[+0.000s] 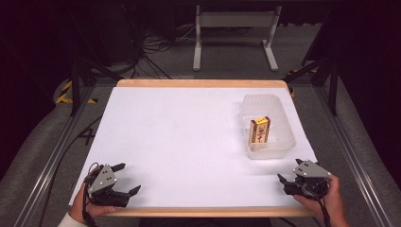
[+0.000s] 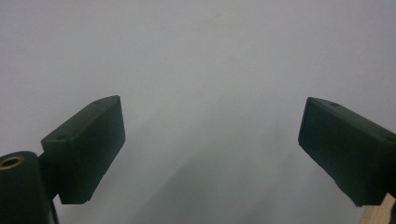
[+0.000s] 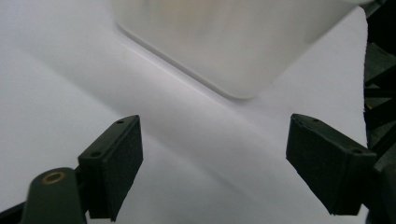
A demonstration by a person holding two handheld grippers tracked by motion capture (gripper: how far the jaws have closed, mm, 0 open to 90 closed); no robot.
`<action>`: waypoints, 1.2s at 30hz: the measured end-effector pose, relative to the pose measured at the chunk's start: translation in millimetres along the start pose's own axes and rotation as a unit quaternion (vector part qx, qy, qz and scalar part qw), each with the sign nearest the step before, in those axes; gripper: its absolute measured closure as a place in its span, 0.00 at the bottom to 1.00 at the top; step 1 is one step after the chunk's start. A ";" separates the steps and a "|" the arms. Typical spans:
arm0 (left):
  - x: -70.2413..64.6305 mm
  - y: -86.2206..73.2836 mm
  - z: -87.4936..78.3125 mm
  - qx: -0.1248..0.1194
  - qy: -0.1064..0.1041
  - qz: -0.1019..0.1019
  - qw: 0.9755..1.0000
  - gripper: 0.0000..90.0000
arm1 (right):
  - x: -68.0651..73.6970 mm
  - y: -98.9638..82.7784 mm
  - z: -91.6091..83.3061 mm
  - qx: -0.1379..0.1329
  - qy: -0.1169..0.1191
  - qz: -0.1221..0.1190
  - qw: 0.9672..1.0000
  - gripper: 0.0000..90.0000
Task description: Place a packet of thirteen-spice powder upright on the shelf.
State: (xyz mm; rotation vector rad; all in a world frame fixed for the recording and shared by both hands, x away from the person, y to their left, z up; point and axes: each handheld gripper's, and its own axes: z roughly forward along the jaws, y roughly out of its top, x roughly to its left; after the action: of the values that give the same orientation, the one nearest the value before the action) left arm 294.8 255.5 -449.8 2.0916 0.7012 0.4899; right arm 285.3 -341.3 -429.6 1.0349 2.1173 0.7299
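Left tongs (image 1: 126,178) and right tongs (image 1: 289,170), both spread wide and empty, rest at the table's (image 1: 179,132) near edge. Just ahead of the right tongs: clear tub (image 1: 283,124) holding a yellow box (image 1: 259,130). Probably a start or rest pose; any next move requires reaching forward.

Left gripper (image 1: 126,178) and right gripper (image 1: 289,170): hand-held, low, fingers spread wide.

The table (image 1: 198,83) is edged in pale, smooth wood and covered by a matt white paper sheet (image 1: 179,137). The container (image 1: 283,127) is made of frosted, translucent plastic. The box (image 1: 259,130) is printed cardboard. The jaws of both grippers are finished in matt black.
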 end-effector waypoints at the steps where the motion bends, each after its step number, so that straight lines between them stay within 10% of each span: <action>1: 0.8 0.4 0.5 0.001 0.000 0.001 1.000 0.09 | -1.6 -2.2 -1.2 -0.001 -0.001 0.008 1.000 0.21; 21: 2.9 2.2 1.5 -0.005 0.004 -0.005 1.000 0.09 | -17.6 -28.0 -3.8 -0.029 -0.055 0.089 0.994 0.12; 36: 2.8 2.6 2.3 -0.006 0.004 -0.003 1.000 0.09 | -11.3 -25.0 -3.0 -0.023 -0.057 0.079 0.995 0.12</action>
State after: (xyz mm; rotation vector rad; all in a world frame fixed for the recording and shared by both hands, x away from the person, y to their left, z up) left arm 299.0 254.6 -448.7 2.0776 0.7070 0.4984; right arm 276.9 -364.4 -442.0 1.2015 1.9281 0.7722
